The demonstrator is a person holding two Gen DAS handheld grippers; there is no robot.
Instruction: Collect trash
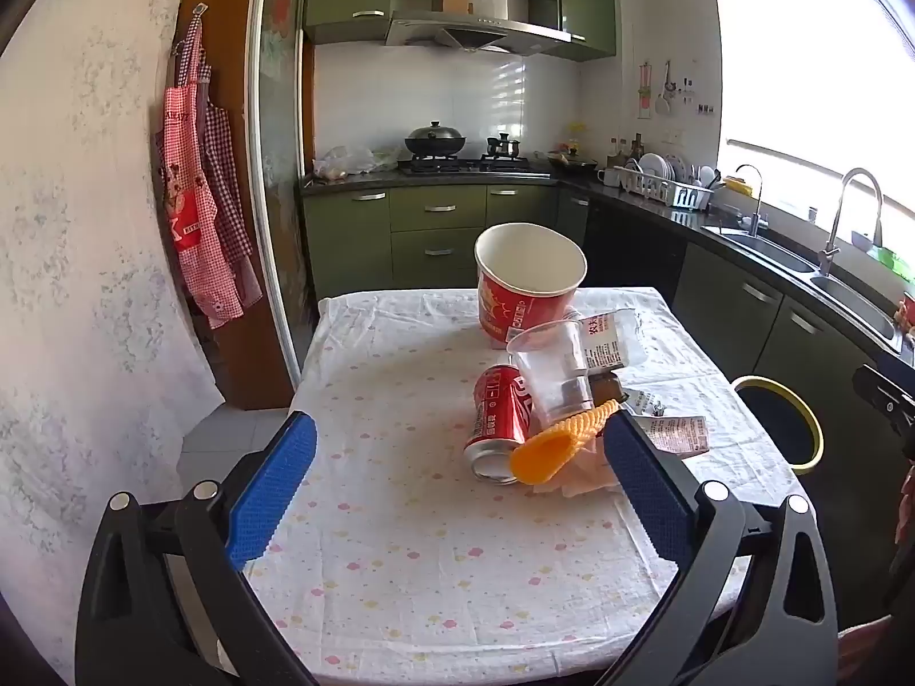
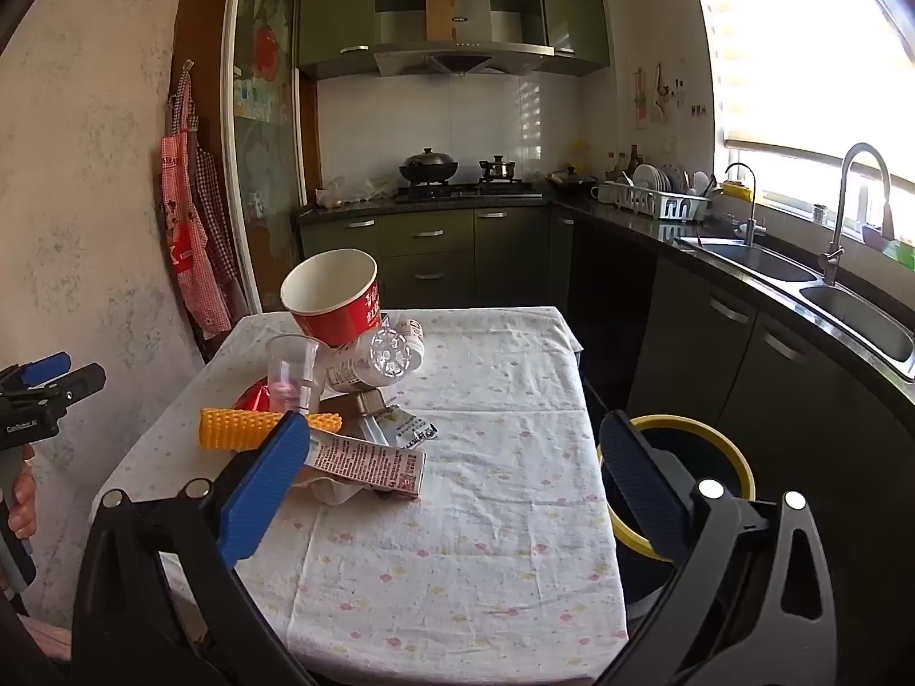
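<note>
Currently, step: approach, nothing collected yet.
Fingers: my left gripper (image 1: 460, 457) and right gripper (image 2: 452, 451) both spread wide, empty.
Trash: red can (image 1: 497, 420), orange cone (image 1: 557, 446), cups piled mid-surface (image 1: 400, 543).
Bin (image 2: 738, 457): beside the surface.
Next: close on one piece.

The tablecloth (image 1: 400, 543) is white with small pink and yellow dots. The paper bucket (image 1: 529, 291) is red outside and white inside. The can (image 1: 500, 417) is red, the ridged cone (image 1: 563, 446) orange. The bin (image 2: 738, 457) has a yellow rim. The cabinets (image 1: 434, 228) are olive green, the apron (image 1: 194, 217) red-and-white checked. The gripper pads (image 1: 274, 491) are blue.
</note>
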